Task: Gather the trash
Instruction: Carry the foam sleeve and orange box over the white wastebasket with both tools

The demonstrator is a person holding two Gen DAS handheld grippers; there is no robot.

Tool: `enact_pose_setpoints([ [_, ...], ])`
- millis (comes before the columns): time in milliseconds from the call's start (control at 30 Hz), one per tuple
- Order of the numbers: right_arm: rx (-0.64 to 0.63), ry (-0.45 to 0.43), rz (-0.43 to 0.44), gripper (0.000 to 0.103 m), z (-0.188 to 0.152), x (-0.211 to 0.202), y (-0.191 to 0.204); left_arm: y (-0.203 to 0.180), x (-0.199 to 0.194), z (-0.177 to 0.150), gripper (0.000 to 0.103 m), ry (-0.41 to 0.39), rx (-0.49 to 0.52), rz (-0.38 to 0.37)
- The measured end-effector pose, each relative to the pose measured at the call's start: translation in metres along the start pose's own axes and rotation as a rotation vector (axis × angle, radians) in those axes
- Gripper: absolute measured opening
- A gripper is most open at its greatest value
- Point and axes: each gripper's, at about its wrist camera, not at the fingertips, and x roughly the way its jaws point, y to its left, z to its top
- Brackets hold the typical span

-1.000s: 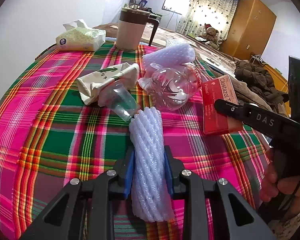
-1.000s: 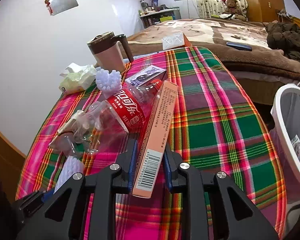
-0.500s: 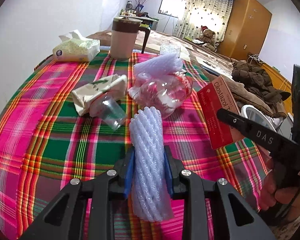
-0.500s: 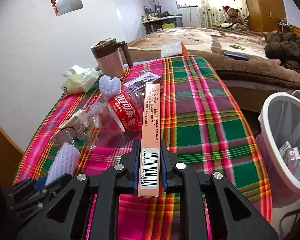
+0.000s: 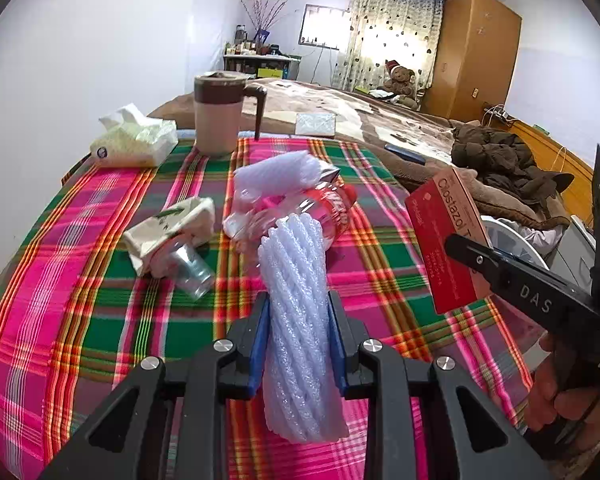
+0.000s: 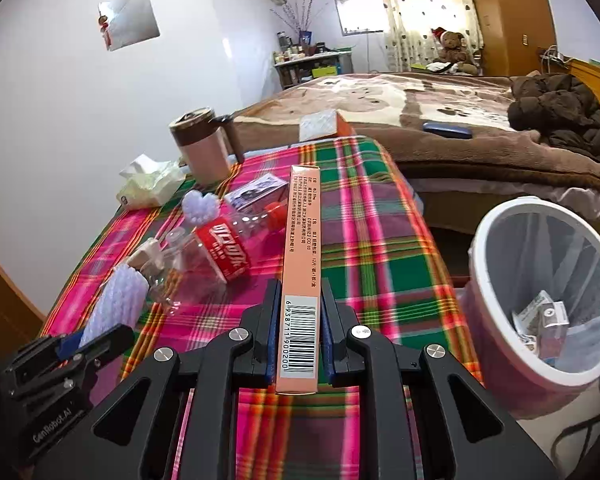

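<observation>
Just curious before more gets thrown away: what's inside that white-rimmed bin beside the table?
The white-rimmed pink waste bin has a clear plastic liner and a few small crumpled printed packets near the bottom. Its near wall hides whatever lies below them.

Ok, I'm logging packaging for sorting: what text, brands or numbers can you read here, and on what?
"Cilostazol T", cut off: red box in the right claw.
"6938711900200": barcode on that box's narrow side.
"DAS": the right claw's side arm.
"GenRobot.AI": the left claw's body; that claw holds a foam sleeve.
Bottle: white script on red label, not legible.
Small print on the box: too small.
</observation>
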Motion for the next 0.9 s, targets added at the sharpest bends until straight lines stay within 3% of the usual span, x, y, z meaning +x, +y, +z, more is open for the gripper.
enact_pose_setpoints([
  [433, 0.056, -0.057, -0.072, 0.018, 0.009, -0.022, -0.042, -0.047, 0.005, 0.023, 0.028, -0.045, 0.079, -0.048],
  [900, 0.124, -0.117, -0.193, 0.018, 0.016, -0.050, -0.098, -0.124, 0.019, 0.049, 0.028, -0.074, 0.189, -0.169],
])
